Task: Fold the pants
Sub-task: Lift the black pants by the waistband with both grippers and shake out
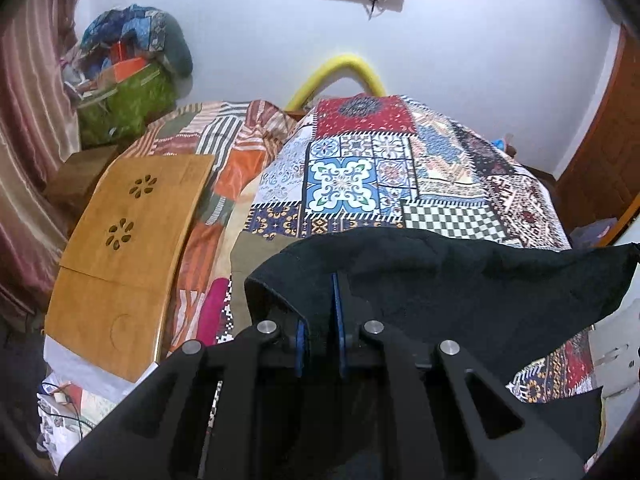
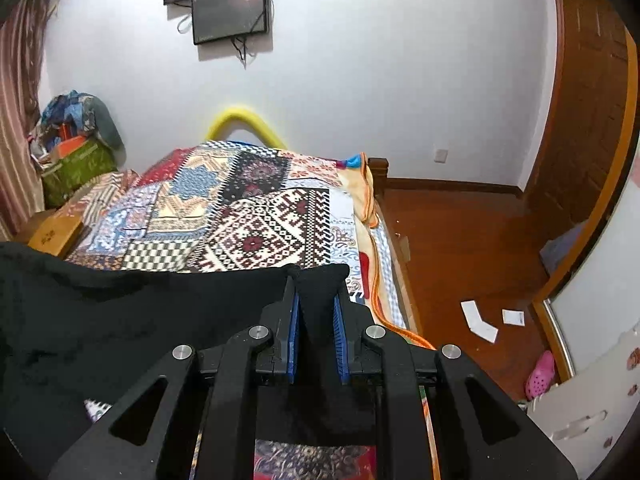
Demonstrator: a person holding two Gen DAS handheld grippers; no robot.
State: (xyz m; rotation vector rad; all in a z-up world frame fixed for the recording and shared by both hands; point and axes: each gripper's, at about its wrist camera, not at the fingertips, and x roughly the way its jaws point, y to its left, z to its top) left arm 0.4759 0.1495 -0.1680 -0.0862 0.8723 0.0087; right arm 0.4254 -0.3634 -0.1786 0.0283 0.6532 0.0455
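the left gripper (image 1: pixel 320 304) and right gripper (image 2: pixel 314 300) each have jaws clamped on the black pants (image 1: pixel 460 292), held stretched above the near bed (image 1: pixel 360 168).

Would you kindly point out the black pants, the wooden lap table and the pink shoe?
black pants (image 1: pixel 460 288), left wrist view, hanging cloth.
wooden lap table (image 1: pixel 128 240), left wrist view, tabletop middle.
pink shoe (image 2: pixel 541 374), right wrist view, upper.

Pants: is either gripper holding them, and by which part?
Both hold the pants: left gripper and right gripper each pinch the raised top edge, one at each end.
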